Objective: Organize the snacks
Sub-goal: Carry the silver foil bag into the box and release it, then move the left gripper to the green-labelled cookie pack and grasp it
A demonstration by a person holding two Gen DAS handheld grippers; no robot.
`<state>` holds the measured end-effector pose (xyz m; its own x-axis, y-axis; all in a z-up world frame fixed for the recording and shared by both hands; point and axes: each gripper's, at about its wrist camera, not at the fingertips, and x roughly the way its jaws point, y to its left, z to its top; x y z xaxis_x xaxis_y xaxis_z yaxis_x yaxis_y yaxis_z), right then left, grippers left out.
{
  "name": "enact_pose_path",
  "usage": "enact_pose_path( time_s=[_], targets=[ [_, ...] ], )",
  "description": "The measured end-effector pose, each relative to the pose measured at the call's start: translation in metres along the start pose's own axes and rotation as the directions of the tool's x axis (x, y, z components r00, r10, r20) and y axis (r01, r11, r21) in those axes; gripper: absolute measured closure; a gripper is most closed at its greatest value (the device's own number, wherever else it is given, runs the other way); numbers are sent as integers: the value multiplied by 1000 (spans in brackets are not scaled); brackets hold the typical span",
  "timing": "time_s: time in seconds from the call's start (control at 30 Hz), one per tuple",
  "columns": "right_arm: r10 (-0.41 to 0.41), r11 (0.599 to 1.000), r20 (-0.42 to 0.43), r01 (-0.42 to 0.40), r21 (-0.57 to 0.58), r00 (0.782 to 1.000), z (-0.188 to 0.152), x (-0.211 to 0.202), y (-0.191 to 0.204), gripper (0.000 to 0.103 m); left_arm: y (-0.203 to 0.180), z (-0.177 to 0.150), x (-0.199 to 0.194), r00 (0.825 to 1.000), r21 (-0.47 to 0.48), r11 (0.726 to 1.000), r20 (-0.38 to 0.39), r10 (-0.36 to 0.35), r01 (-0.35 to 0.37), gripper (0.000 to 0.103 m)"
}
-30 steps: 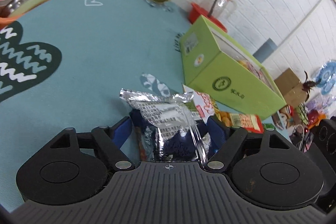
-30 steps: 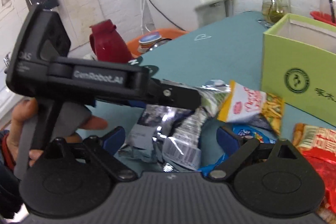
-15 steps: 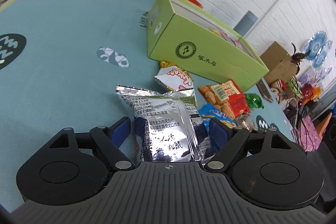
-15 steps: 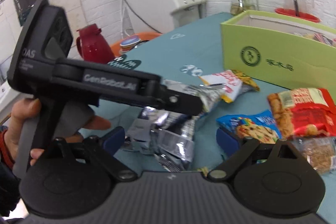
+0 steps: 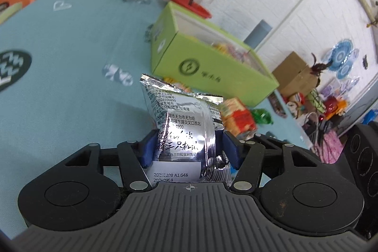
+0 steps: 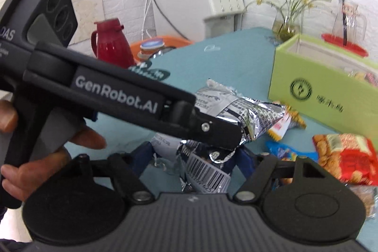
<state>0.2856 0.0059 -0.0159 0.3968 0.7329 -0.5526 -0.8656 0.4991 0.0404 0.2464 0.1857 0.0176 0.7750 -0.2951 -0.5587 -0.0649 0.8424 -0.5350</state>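
silver foil snack packet (image 5: 186, 131): held upright off the teal tablecloth (image 5: 70, 86), well short of the table's far edge where the green box sits; printed back faces the camera.
left gripper (image 5: 187, 149): jaws closing, blue pads pressing the packet's lower half from both sides; a grip.
right gripper (image 6: 192, 157): jaws closing around a second crumpled foil packet (image 6: 205, 171) with a barcode; the pads seem to touch it, but the left tool's arm crosses in front and hides part of the contact.
green box (image 5: 212, 58): open-topped, near the table's far edge, some snacks already inside.
loose snacks: a red-orange pack (image 6: 347, 157) and a blue pack (image 6: 283, 151) lie on the cloth in front of the box.
handling: likely light, soft, air-puffed; foil is slippery and crumples, contents may crush.
where to hold: probably across the flat body or at a crimped end seam, with gentle pressure.
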Motion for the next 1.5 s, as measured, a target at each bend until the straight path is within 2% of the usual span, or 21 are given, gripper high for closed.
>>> enact_pose_path(
  time_s=[0.13, 0.27, 0.37, 0.43, 0.53, 0.6, 0.7, 0.73, 0.8, 0.83, 0.87, 0.97, 1.0, 1.03, 1.13, 1.2, 1.3, 1.43, 1.5],
  targets=[
    [-46, 999, 60, 48, -25, 997, 33, -10, -23, 27, -23, 46, 5, 999, 61, 998, 33, -38, 36, 61],
    [-113, 993, 87, 116, -35, 990, 82, -3, -72, 27, -47, 109, 33, 996, 141, 988, 66, -67, 57, 60],
    [-140, 990, 47, 140, -7, 989, 114, 19, -118, 27, -55, 152, 71, 996, 176, 983, 64, -59, 47, 59],
    [-143, 989, 6, 143, 19, 990, 123, 37, -144, 27, -51, 170, 97, 998, 176, 984, 50, -45, 35, 59],
    [-140, 989, -47, 142, 35, 989, 120, 62, -168, 26, -37, 184, 136, 1000, 151, 988, 12, -19, 17, 59],
    [-139, 989, -75, 142, 43, 987, 114, 81, -176, 26, -28, 185, 158, 1000, 155, 988, -13, 22, -20, 59],
    [-121, 990, -110, 129, 60, 986, 101, 102, -186, 26, -17, 178, 182, 996, 188, 979, -31, 87, -80, 58],
    [-120, 990, -111, 128, 65, 987, 97, 106, -188, 23, -20, 172, 182, 996, 234, 968, -1, 90, -87, 52],
    [-121, 986, -104, 132, 97, 987, 92, 105, -194, 16, -25, 167, 182, 996, 270, 959, 8, 88, -87, 42],
    [-138, 985, -99, 147, 94, 985, 92, 102, -194, 11, -29, 166, 179, 996, 278, 956, 23, 92, -95, 31],
    [-156, 983, -84, 164, 87, 984, 91, 97, -192, 9, -32, 166, 174, 995, 281, 955, 43, 89, -97, 29],
    [-160, 982, 9, 159, 98, 987, 94, 59, -182, 10, -44, 165, 142, 992, 288, 954, 121, 45, -78, 28],
    [-168, 981, 48, 163, 103, 985, 93, 42, -177, 9, -48, 163, 129, 990, 290, 954, 140, 32, -72, 25],
    [-180, 979, 83, 171, 107, 980, 90, 24, -169, 9, -53, 160, 116, 987, 291, 954, 160, 19, -66, 21],
    [-187, 978, 148, 171, 120, 971, 70, -22, -142, 9, -63, 138, 77, 980, 295, 955, 197, -27, -33, 17],
    [-191, 976, 155, 171, 134, 969, 47, -43, -122, 9, -63, 116, 59, 982, 292, 956, 185, -43, -13, 16],
    [-196, 970, 113, 175, 168, 974, 3, -59, -92, 9, -57, 69, 44, 992, 265, 964, 114, -52, 20, 16],
    [-164, 952, 27, 151, 268, 986, -60, -66, -53, 9, -38, 5, 40, 1000, 169, 985, -16, -23, 25, 18],
    [-138, 943, -1, 132, 306, 990, -82, -64, -36, 9, -27, -18, 35, 998, 106, 994, -49, -29, 34, 19]
  ],
)
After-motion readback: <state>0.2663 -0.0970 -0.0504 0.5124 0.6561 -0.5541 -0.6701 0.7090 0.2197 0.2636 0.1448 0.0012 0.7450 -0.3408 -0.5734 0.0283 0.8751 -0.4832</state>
